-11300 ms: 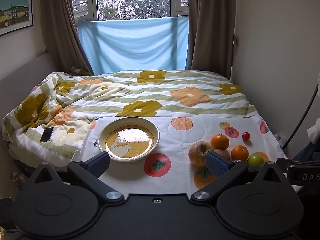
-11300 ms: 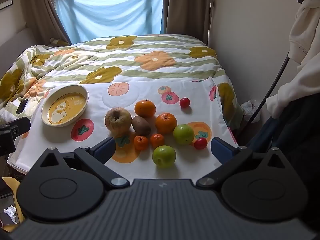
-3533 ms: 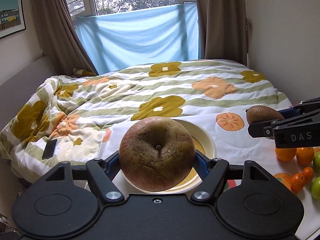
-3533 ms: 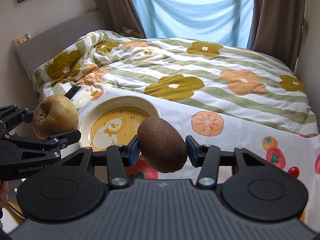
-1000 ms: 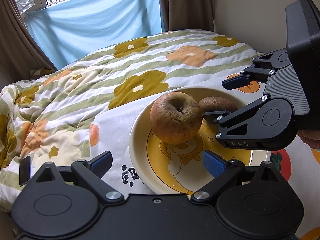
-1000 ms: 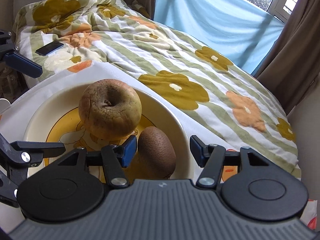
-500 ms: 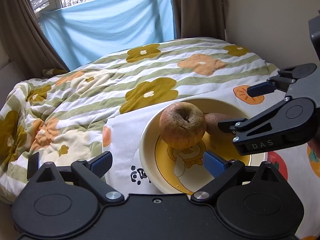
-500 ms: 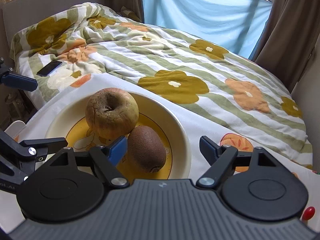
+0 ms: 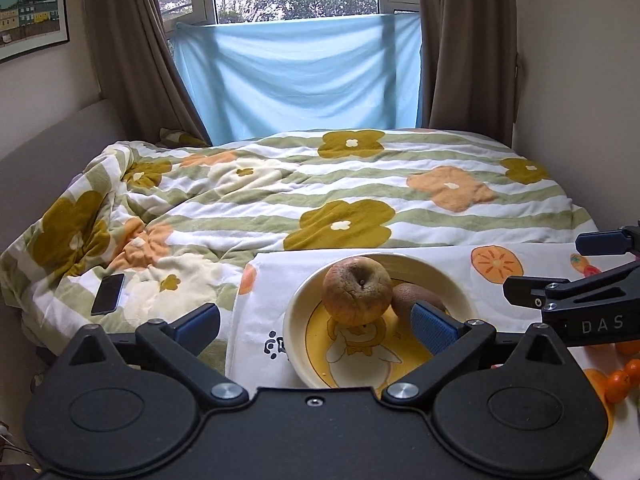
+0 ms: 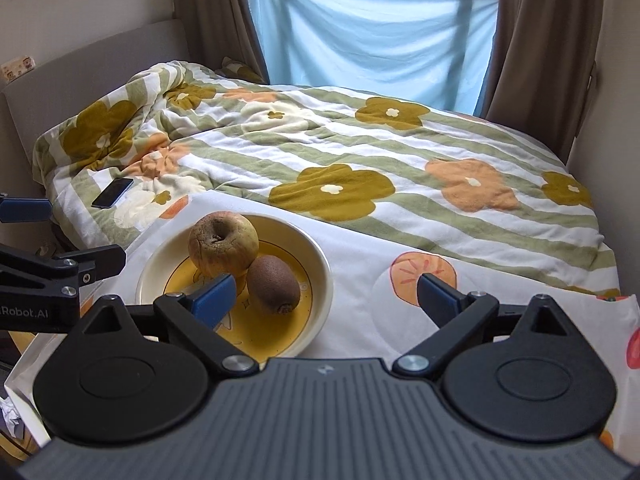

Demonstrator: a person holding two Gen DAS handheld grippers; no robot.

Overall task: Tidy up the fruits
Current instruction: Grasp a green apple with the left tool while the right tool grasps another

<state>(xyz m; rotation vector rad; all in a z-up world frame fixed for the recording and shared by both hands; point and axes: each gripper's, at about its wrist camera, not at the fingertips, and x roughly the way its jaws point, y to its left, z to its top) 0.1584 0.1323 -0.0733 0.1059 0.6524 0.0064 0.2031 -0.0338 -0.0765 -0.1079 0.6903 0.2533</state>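
Left wrist view: left gripper (image 9: 316, 326) spread wide after a slight further opening, nothing between the blue pads, held above the near rim of the bowl (image 9: 448, 284). Brown wrinkled apple (image 9: 357, 290) resting in the bowl, kiwi (image 9: 416, 300) touching it on the right. Right gripper (image 9: 560, 268) visible at the right edge, also gaping, clear of the fruit. Small oranges (image 9: 622, 378) at the near right on the printed cloth (image 9: 260, 332). Phone (image 9: 108, 294) lying on the flowered quilt (image 9: 320, 184) to the left.

Right wrist view: right gripper (image 10: 324, 298) just opened wide, empty, above the bowl's (image 10: 320, 264) near right side. Apple (image 10: 223, 244) and kiwi (image 10: 273, 284) side by side, touching, inside the bowl. Left gripper (image 10: 60, 240) at the left edge.
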